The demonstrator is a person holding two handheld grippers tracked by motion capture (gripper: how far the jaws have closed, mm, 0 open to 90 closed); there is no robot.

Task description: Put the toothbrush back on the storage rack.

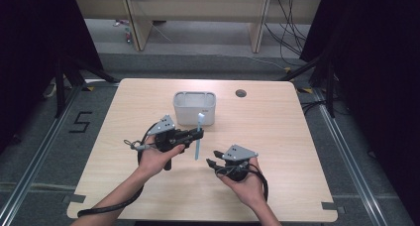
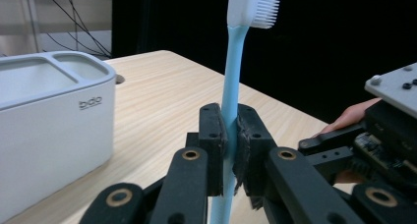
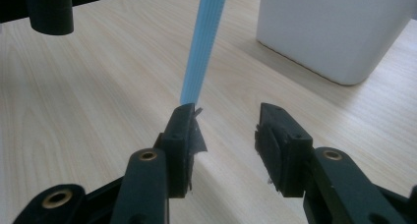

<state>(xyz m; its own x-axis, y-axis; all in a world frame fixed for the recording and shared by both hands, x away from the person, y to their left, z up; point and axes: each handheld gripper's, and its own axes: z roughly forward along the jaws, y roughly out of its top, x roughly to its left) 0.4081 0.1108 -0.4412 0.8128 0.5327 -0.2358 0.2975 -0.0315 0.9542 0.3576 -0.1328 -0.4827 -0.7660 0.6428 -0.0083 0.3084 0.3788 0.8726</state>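
- Light-blue toothbrush, white bristled head up, stands upright above the wooden surface, clamped by the left gripper fingers.
- Right gripper fingers spread, holding nothing.
- White two-compartment holder nearby; contents unclear.

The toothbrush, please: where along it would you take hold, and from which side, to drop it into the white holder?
Probably grip the toothbrush mid-handle, as the left gripper does now, its pads closed on the narrow blue handle from both sides. It stands upright, bristles up, so the free lower end can go down into the white holder. The right gripper is open.
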